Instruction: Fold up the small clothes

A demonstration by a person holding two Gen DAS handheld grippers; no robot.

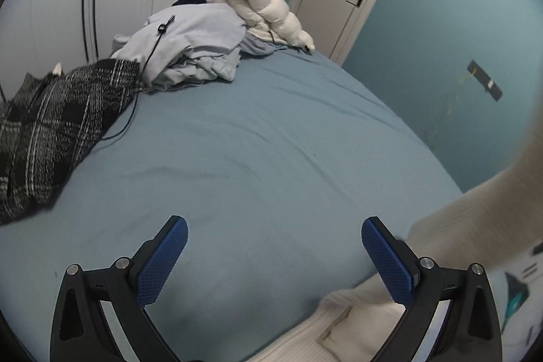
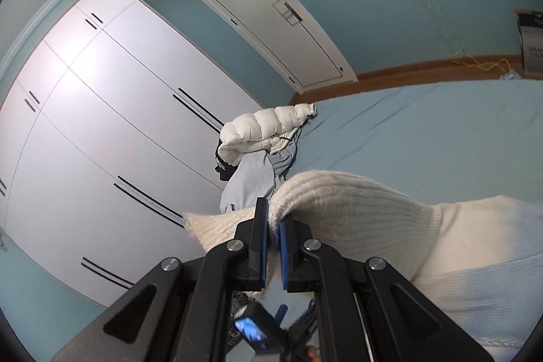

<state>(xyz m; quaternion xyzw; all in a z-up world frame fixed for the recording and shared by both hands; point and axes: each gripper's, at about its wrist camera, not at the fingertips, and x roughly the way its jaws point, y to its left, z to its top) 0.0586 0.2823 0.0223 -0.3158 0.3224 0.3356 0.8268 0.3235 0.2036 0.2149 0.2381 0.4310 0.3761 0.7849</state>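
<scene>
Cream ribbed sweater lifted over the blue bed

The right hand-held gripper (image 2: 273,219) is clenched on a fold of the cream ribbed sweater (image 2: 356,212), which drapes off toward the bed (image 1: 254,158) — its hem lies at the bed's near edge. The left hand-held gripper (image 1: 273,236) hovers released above the sheet. At the bed's far end sit a white puffer jacket (image 1: 261,2), a pale hoodie (image 1: 193,39) and a plaid garment (image 1: 57,124).
</scene>
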